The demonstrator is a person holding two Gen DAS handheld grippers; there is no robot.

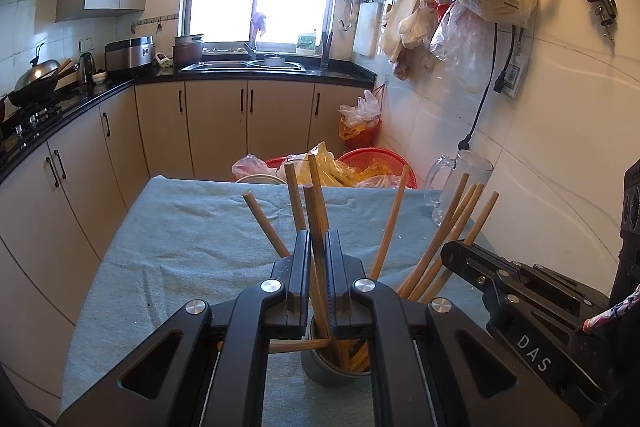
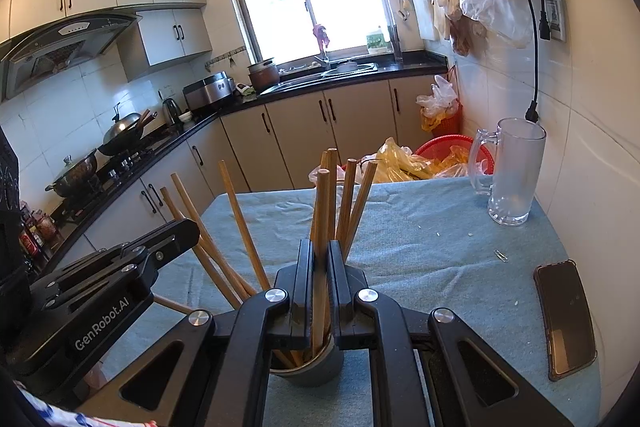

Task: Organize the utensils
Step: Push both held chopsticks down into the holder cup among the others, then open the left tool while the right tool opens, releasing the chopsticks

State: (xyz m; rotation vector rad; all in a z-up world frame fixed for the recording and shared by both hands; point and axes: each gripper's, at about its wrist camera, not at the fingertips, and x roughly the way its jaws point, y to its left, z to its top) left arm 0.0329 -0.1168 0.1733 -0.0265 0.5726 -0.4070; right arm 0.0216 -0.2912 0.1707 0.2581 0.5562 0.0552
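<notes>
On a table draped in nubby teal cloth [image 2: 420, 239]: one squat grey round cup [image 2: 320, 367], matte outside with a metal-bright rim, stocked with slim wooden chopsticks [image 1: 440, 239], straight and fanning outward. Near the far right edge stands a clear moulded glass mug [image 2: 514, 171] with a handle; nearer, a dark flat phone [image 2: 564, 319] in a see-through case.

Left gripper [image 1: 318, 259], black hard plastic with ribbed pads: jaws drawn almost together, pinching one chopstick [image 1: 316, 211] whose lower end sits in the cup [image 1: 332, 367].

Right gripper [image 2: 320, 267], same make: jaws likewise nearly closed, clamping a second chopstick [image 2: 322, 203], upright, its foot inside the cup.
</notes>
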